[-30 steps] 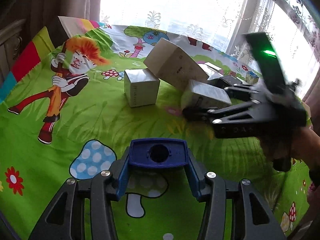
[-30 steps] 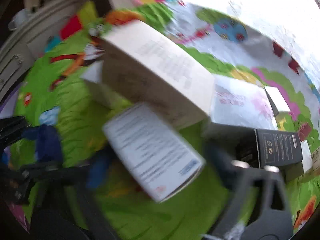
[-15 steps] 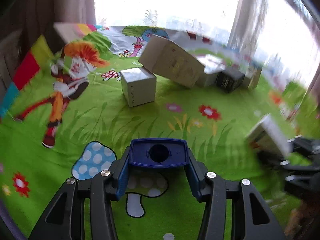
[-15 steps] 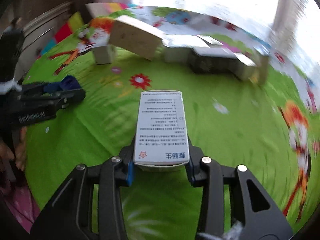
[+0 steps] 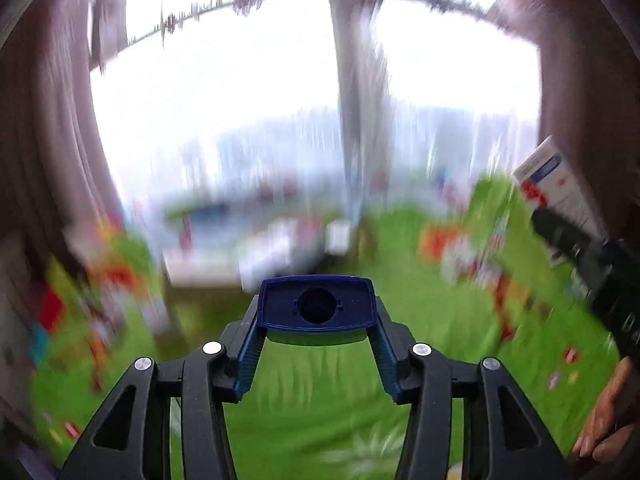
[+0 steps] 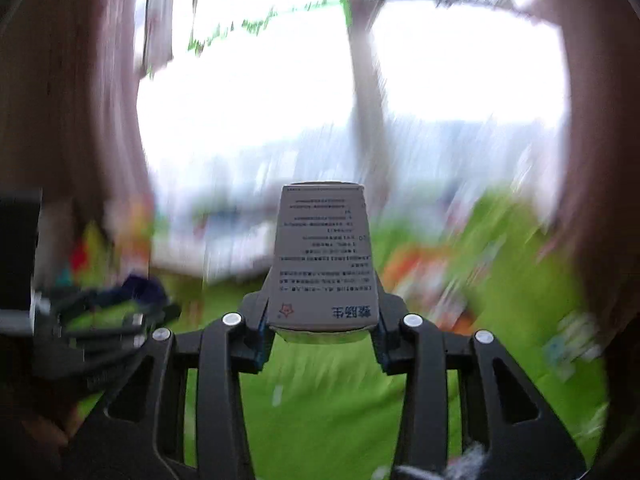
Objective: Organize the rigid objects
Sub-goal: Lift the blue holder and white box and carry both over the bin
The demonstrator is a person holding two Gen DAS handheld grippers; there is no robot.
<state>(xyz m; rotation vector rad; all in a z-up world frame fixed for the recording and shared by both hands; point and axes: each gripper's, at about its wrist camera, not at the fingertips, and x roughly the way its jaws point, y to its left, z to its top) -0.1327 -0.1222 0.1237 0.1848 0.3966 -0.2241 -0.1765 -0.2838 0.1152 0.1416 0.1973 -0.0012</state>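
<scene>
My left gripper is shut on a dark blue plastic piece with a round hole and holds it above the green cloth. My right gripper is shut on a white printed carton, held up lengthwise along the fingers. The same carton and the right gripper show at the right edge of the left wrist view. The left gripper shows blurred at the left of the right wrist view. Other boxes lie blurred at the far side of the cloth.
A green cartoon-print cloth covers the surface. A bright window with curtains fills the background. Both views are heavily motion-blurred. A hand shows at the lower right.
Both grippers have tilted up and swung, so the views now face the window. The right gripper has lifted the white carton off the pile and carries it. The left still holds the blue piece.
</scene>
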